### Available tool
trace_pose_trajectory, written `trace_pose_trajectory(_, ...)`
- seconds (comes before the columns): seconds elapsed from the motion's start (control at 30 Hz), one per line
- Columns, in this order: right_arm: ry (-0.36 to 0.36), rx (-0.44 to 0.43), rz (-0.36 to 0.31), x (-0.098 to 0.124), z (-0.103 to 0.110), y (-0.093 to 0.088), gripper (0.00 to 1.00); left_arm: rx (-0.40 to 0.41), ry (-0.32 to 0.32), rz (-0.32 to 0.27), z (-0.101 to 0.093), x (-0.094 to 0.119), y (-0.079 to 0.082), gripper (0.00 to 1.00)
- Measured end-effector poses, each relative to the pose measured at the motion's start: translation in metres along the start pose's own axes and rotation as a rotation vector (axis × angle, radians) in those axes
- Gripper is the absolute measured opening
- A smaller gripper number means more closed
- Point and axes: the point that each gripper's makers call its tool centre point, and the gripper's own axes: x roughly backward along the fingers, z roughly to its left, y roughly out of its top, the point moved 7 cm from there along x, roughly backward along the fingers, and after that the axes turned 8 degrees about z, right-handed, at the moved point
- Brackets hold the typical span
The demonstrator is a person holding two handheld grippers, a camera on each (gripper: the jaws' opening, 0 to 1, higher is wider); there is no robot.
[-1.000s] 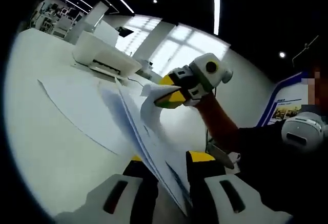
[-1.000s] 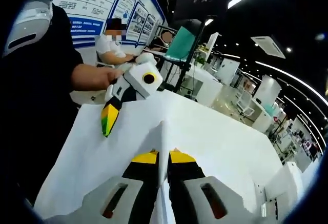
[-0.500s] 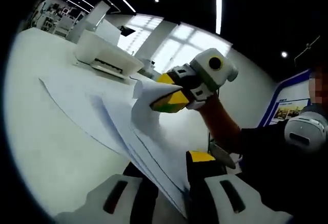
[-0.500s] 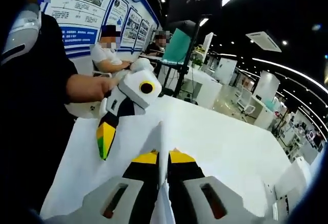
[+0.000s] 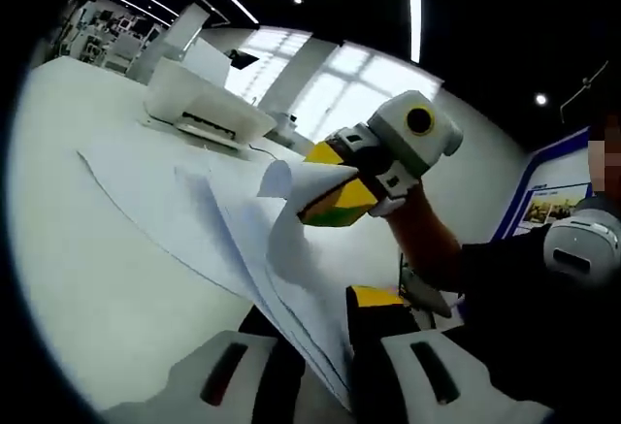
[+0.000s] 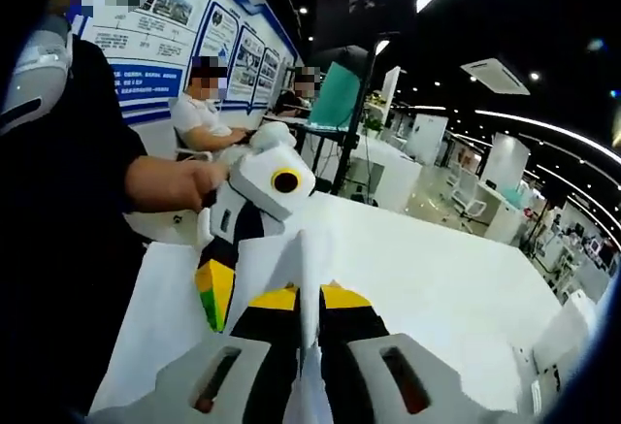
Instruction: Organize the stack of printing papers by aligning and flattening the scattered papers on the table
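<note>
Both grippers, left (image 5: 310,322) and right (image 6: 309,308), are clamped on thin, floppy paper sheets (image 5: 281,259) that sag; gripping near edges looks best.

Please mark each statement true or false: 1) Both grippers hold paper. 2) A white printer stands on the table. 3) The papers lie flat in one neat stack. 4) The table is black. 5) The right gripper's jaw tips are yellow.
1) True. The left gripper is shut on the papers, and the right gripper is shut on a sheet edge.
2) True. The printer stands on the far part of the table.
3) False. The papers are lifted, curled and fanned apart between the grippers; one sheet lies flat on the table.
4) False. The table is white.
5) True. Yellow tips flank the sheet in the right gripper view.
</note>
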Motion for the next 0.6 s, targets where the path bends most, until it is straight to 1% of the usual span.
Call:
trace_pose_trajectory(0.3, 0.007, -0.018, -0.025, -0.005, 0.005, 0.002, 0.04, 0.008, 0.004, -0.009, 0.005, 0.002, 0.004, 0.2)
trace_pose_trajectory(0.4, 0.004, -0.013, -0.025, -0.007, 0.006, 0.002, 0.05, 0.006, 0.008, -0.004, 0.006, 0.002, 0.004, 0.17)
trace_pose_trajectory(0.47, 0.004, -0.01, -0.025, -0.007, 0.006, 0.002, 0.05, 0.006, 0.009, -0.003, 0.012, 0.006, 0.006, 0.17)
trace_pose_trajectory(0.57, 0.002, 0.008, -0.024, -0.007, 0.007, 0.002, 0.06, 0.008, 0.012, -0.003, 0.014, 0.007, 0.007, 0.17)
trace_pose_trajectory(0.6, 0.0, 0.019, -0.023, -0.007, 0.007, 0.002, 0.07, 0.002, 0.013, 0.002, 0.013, 0.006, 0.006, 0.14)
